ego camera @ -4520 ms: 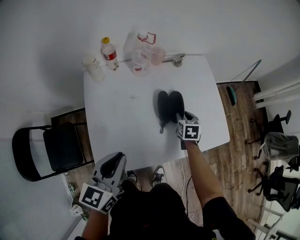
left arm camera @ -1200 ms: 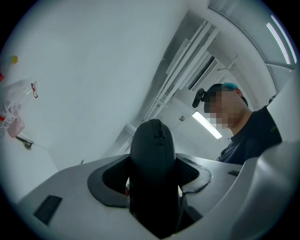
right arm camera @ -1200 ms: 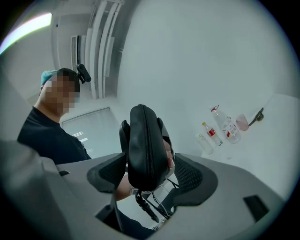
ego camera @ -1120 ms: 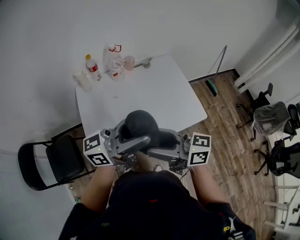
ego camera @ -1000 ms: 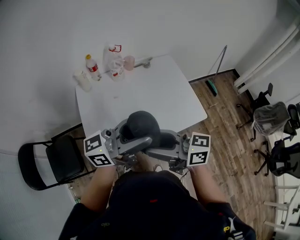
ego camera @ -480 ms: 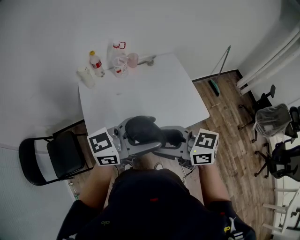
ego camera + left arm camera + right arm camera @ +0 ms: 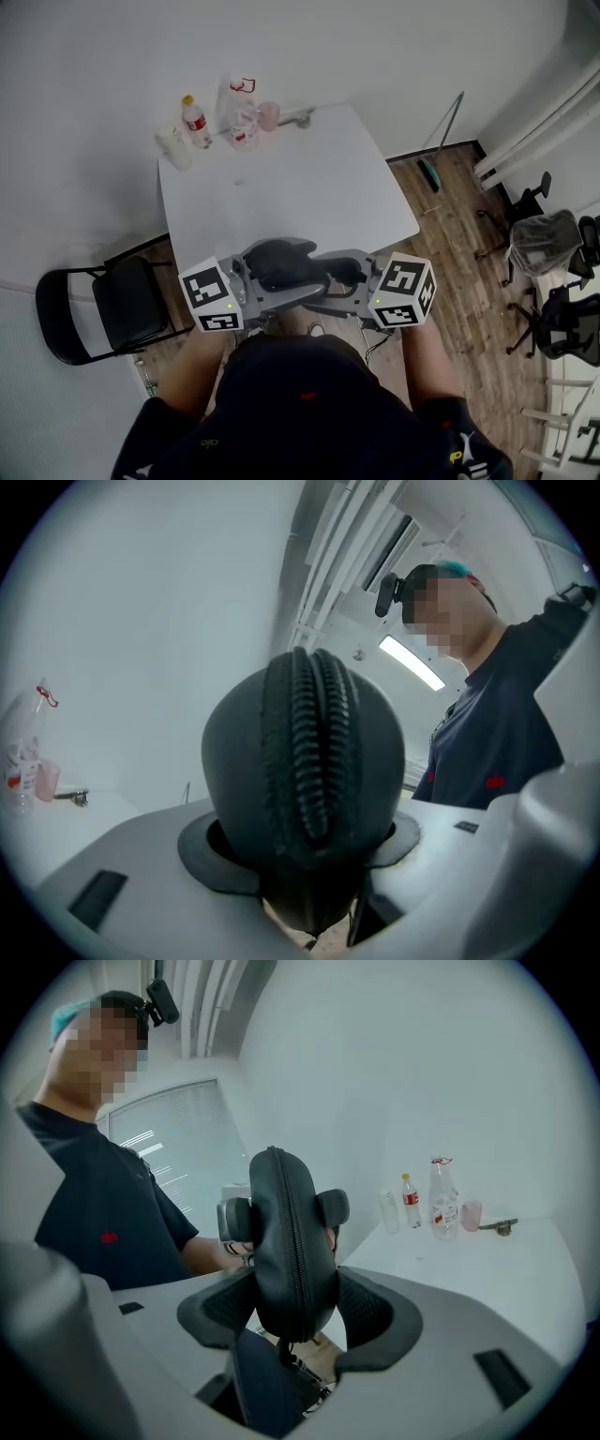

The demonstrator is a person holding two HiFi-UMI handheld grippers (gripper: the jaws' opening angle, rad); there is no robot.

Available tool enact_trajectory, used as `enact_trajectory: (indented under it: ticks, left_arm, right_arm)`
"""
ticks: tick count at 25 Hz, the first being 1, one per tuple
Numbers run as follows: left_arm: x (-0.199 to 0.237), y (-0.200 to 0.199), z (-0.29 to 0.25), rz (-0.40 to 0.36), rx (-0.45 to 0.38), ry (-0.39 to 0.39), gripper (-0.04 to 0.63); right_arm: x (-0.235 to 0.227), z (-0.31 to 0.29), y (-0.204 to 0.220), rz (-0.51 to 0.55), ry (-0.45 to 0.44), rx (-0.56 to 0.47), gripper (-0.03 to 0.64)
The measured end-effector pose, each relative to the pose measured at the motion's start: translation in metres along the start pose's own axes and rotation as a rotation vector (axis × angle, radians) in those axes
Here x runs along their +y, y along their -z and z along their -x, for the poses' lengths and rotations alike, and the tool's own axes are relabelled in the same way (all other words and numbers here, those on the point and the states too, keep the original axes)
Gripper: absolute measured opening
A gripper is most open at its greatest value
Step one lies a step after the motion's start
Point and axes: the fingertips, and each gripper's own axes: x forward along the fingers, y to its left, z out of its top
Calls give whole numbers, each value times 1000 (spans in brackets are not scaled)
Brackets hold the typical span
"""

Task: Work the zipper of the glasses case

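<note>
The black glasses case (image 7: 281, 265) hangs in the air close to the person's chest, short of the white table (image 7: 309, 178). My left gripper (image 7: 267, 278) holds one end, its jaws closing with the case between them and the pads on its sides. My right gripper (image 7: 342, 279) has the other end, pads against the case. In the left gripper view the case (image 7: 305, 761) stands upright between the jaws with its zipper (image 7: 311, 742) facing the camera. In the right gripper view the case (image 7: 291, 1251) shows a closed zipper line (image 7: 286, 1241) down its edge.
At the table's far left corner stand a red-labelled bottle (image 7: 195, 120), a clear bottle (image 7: 242, 117), a pink cup (image 7: 269, 115) and a white cup (image 7: 173, 148). A black folding chair (image 7: 103, 314) is left of the table. Office chairs (image 7: 539, 258) stand at the right.
Earlier the case lay on the table by the right gripper alone. Now both grippers hold it in the air near the body; over the last second it has tilted flatter and sunk slightly.
</note>
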Motion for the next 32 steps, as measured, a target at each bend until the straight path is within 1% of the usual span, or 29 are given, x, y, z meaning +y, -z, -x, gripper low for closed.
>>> enact_trajectory:
  ticks: [2, 4, 7, 9, 11, 13, 15, 17, 19, 23, 26, 32]
  left_arm:
    - [4, -6, 3, 25, -37, -9, 273]
    - [12, -18, 7, 65, -90, -33, 273]
    - [29, -45, 19, 154, -212, -113, 273]
    - [42, -63, 29, 191, -284, -179, 273]
    - [50, -78, 34, 195, -328, -227, 273]
    - [54, -88, 36, 188, -358, -255, 273]
    - [55, -96, 36, 182, -375, -271, 273]
    - [54, -100, 33, 168, -377, -282, 273]
    - [52, -102, 29, 152, -374, -288, 273]
    - [51, -100, 27, 136, -372, -298, 273]
    - [53, -97, 27, 131, -368, -311, 273]
    - [57, -94, 29, 145, -372, -326, 273]
  right_arm:
    - [-1, 1, -7, 12, 3, -34, 279]
    - [-2, 7, -18, 37, 18, -101, 279]
    - [-5, 27, -29, 71, 73, -215, 279]
    - [-11, 38, -31, 64, 124, -292, 279]
    - [-20, 42, -26, 50, 194, -342, 279]
    - [-28, 39, -17, 38, 268, -363, 276]
    - [-32, 33, -11, 16, 319, -380, 251]
    - [-32, 26, -9, 6, 349, -389, 224]
    - [-30, 20, -12, 20, 369, -384, 201]
    - [-26, 5, -25, 37, 391, -393, 119]
    - [-24, -1, -32, 60, 408, -392, 86]
    - [-24, -8, -36, 58, 402, -374, 83]
